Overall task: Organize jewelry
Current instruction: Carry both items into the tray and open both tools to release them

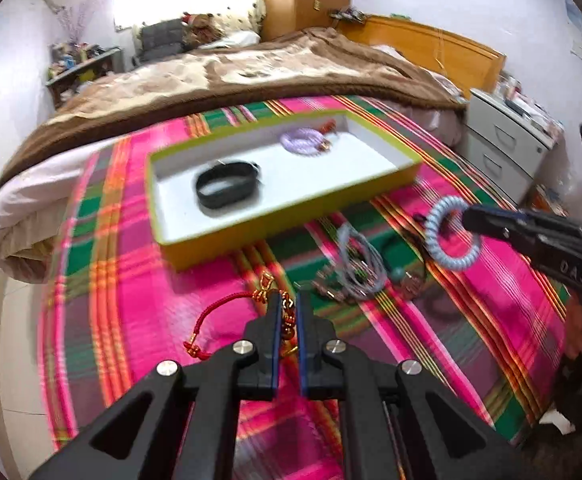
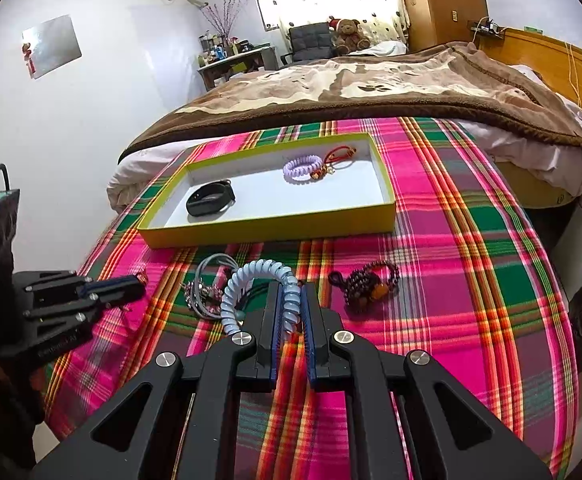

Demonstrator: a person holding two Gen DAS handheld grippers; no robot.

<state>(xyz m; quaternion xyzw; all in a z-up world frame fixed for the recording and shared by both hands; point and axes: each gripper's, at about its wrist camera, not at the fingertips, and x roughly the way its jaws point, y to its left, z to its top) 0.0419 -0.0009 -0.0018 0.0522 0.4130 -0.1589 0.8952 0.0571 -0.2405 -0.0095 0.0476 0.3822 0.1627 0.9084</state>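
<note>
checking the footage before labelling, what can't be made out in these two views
- Left wrist view: motion blur smears the grey cord tangle; its pieces cannot be counted.
- Left wrist view: the left gripper hides the middle of the red cord bracelet, so its charm is unclear.
- Right wrist view: the right gripper covers the lower part of the light blue coil band.
- Right wrist view: the black wristband in the yellow-green tray shows no readable face.

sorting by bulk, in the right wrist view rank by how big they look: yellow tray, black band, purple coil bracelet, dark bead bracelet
1. yellow tray
2. black band
3. dark bead bracelet and purple coil bracelet: these look alike in size; the bead one lies nearer the camera, so I won't rank them.
</note>
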